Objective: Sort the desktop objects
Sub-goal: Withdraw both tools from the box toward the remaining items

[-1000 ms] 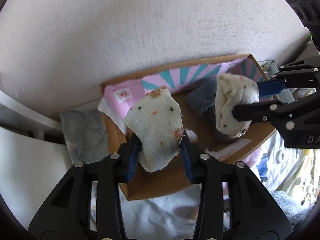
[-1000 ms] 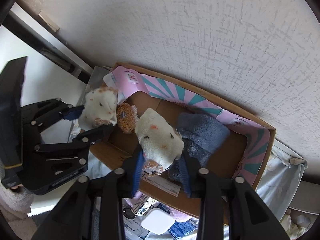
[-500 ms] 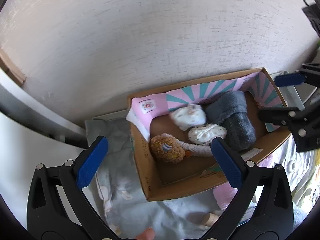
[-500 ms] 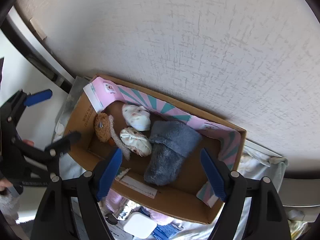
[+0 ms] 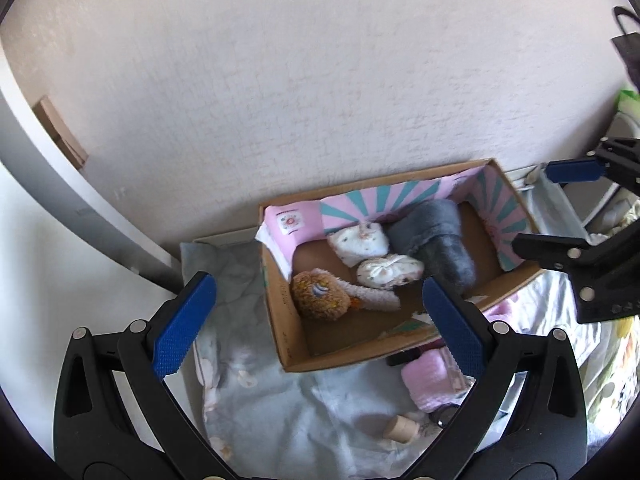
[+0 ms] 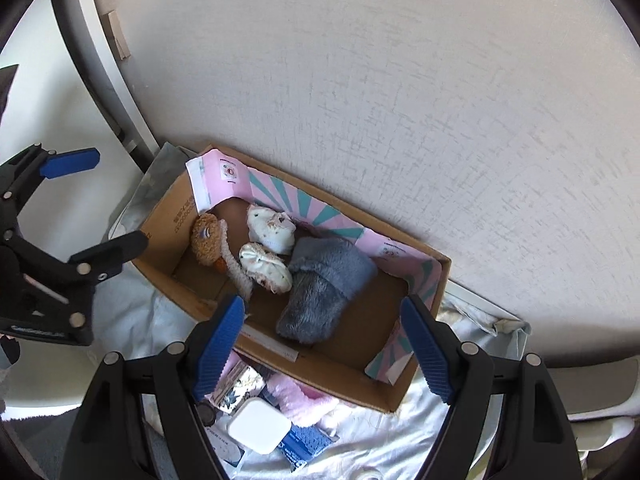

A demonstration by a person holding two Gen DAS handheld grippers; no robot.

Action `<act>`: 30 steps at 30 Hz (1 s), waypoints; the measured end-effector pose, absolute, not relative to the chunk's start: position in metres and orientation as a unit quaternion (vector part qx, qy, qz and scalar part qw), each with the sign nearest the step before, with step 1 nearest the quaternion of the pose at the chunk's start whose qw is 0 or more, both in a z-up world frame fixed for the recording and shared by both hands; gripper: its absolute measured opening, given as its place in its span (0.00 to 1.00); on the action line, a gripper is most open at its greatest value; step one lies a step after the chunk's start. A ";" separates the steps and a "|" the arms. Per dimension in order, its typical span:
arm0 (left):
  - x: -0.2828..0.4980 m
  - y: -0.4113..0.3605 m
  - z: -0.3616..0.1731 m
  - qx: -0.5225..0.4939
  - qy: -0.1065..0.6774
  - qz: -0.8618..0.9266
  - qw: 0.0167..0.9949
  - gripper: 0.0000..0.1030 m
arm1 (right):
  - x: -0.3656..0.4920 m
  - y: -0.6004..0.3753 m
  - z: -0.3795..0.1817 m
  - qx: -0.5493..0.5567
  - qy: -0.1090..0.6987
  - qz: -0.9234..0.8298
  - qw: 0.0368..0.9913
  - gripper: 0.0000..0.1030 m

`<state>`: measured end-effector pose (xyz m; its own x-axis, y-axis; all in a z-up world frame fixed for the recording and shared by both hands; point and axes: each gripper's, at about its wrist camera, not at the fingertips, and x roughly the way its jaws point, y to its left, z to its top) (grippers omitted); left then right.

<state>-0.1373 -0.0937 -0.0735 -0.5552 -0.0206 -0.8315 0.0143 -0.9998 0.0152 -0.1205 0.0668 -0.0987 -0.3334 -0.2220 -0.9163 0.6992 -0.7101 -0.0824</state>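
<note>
A cardboard box (image 5: 292, 344) (image 6: 420, 376) with a pink and teal lining stands against the wall. Inside lie two white spotted sock bundles (image 5: 390, 272) (image 6: 266, 266), one more behind (image 5: 358, 242) (image 6: 270, 228), a grey fluffy sock (image 5: 440, 240) (image 6: 320, 292) and a brown plush toy (image 5: 320, 294) (image 6: 206, 238). My left gripper (image 5: 320, 332) is open and empty above the box's near side. My right gripper (image 6: 324, 348) is open and empty above the box; it also shows at the right of the left wrist view (image 5: 560, 212).
The box sits on a pale blue blanket (image 5: 280, 412). In front of it lie a pink fluffy sock (image 5: 432, 384) (image 6: 296, 400), a white square case (image 6: 260, 426), a blue packet (image 6: 304, 444) and a small wooden spool (image 5: 402, 428). A white wall rises behind.
Both grippers let go of their white sock bundles, which now lie in the box. Both grippers opened wide and drew back upward from the box.
</note>
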 end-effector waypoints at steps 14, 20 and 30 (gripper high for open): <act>-0.094 -0.087 -0.059 0.456 -0.014 -0.890 0.014 1.00 | -0.095 0.121 -0.069 0.468 0.209 -0.808 0.292 0.75; -0.077 -0.084 -0.060 0.451 -0.010 -0.893 0.015 1.00 | -0.090 0.143 -0.055 0.457 0.185 -0.822 0.286 0.75; -0.040 -0.072 -0.117 0.458 0.002 -0.889 -0.009 1.00 | -0.067 0.184 -0.083 0.459 0.143 -0.822 0.306 0.75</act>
